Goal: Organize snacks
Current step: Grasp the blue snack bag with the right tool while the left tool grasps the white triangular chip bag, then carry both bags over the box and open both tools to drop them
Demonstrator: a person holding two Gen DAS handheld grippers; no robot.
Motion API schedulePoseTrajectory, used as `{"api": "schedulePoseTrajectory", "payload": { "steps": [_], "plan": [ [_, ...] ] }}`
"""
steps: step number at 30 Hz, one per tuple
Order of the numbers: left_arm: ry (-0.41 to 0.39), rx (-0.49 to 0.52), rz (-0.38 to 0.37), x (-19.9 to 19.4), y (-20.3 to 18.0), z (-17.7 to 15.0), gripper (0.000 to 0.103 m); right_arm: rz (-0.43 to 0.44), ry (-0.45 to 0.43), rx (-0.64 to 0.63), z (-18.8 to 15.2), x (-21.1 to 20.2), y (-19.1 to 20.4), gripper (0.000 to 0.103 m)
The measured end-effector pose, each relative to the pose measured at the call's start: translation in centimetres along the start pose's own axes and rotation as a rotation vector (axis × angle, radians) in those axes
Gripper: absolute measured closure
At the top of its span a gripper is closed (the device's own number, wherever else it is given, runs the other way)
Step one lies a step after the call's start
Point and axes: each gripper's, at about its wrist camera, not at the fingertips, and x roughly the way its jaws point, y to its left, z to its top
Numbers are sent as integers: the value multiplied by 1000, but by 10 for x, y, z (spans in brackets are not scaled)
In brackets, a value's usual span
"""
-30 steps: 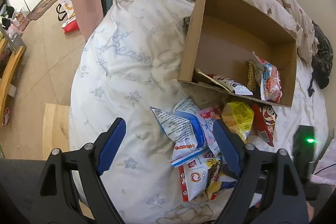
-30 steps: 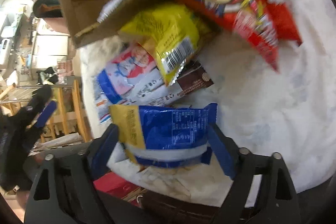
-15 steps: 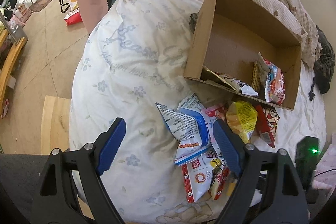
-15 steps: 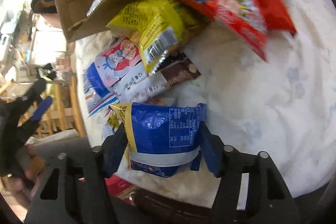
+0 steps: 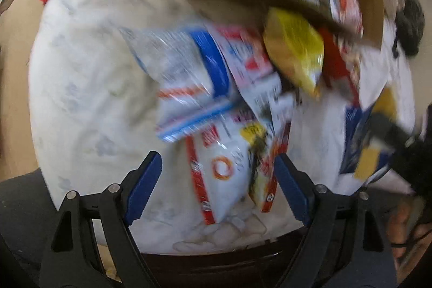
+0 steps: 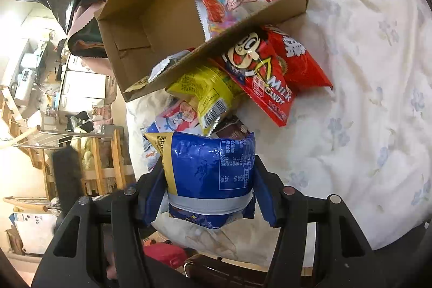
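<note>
Right wrist view: tongs [image 6: 208, 188] newly clamped on blue packet [image 6: 210, 169], now lifted.

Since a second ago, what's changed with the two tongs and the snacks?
The right tongs have just been closing and now pinch the blue packet, lifted off the quilt. The left tongs, open and empty, dropped toward the white-and-red packet. The cardboard box and the other snacks are unchanged.

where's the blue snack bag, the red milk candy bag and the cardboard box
blue snack bag [image 6: 210, 166], right wrist view, printed middle
red milk candy bag [image 6: 272, 72], right wrist view, front
cardboard box [image 6: 172, 12], right wrist view, inner wall
</note>
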Motion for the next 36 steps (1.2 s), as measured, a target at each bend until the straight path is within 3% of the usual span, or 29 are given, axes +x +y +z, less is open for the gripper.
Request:
{"api": "schedulePoseTrajectory", "payload": {
  "steps": [5,9,11,12,15,25,32,36],
  "plan": [
    [43,65,41,26,-20,1,20,-5,-29,25,1,-11,-5,42],
    [24,84,52,32,-30,5,20,-11,-40,37,0,-14,-9,42],
    [32,77,13,32,-31,5,28,-15,-37,43,0,-14,-11,42],
    [42,69,-13,32,-32,6,44,-16,-35,45,-1,-14,-12,42],
    [59,56,-55,30,-27,3,56,-14,-37,36,-2,-16,-10,42],
    [60,47,-109,-6,-13,-26,59,4,-24,-7,0,-11,8,42],
    [-53,27,-52,-62,5,-55,59,10,-30,-27,0,-15,14,42],
    [-193,32,-35,-102,8,-56,59,7,-39,-40,-1,-17,20,42]
  ]
}}
